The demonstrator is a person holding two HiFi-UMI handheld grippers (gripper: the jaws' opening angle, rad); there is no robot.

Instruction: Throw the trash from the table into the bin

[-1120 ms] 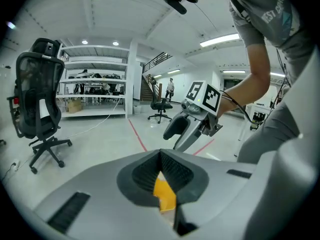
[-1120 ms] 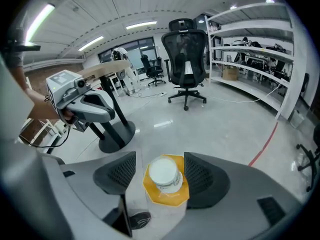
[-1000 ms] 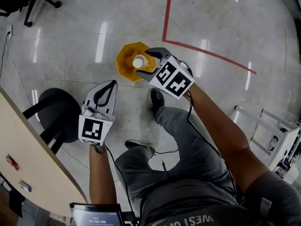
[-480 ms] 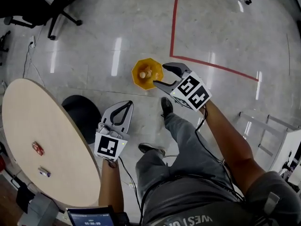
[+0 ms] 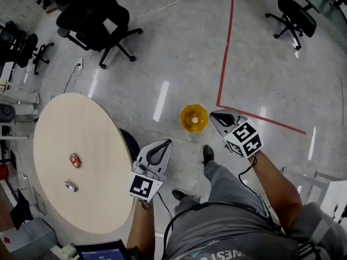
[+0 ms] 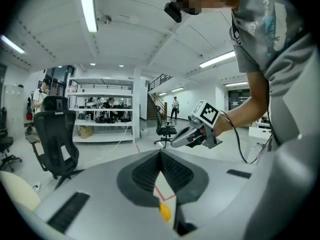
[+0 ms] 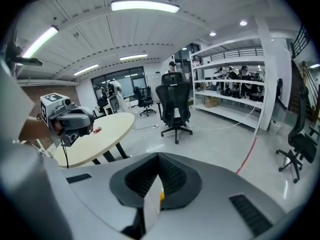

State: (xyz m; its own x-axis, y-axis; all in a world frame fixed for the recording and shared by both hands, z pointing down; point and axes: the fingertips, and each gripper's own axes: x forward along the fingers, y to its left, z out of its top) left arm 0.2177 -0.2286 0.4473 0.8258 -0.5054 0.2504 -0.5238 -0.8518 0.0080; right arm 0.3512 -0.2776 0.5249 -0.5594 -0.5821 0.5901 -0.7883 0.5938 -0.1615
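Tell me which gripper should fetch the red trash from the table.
Left. The left gripper is beside the table, nearer the red trash; the right gripper hangs farther off, by the bin. Both have jaws shut and empty.

Red scrap (image 5: 75, 160) on table (image 5: 59, 129), yellow bin (image 5: 193, 118)

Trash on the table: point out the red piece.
The red piece is the upper one in the head view, nearer the yellow bin; the other piece, below it, is pale.
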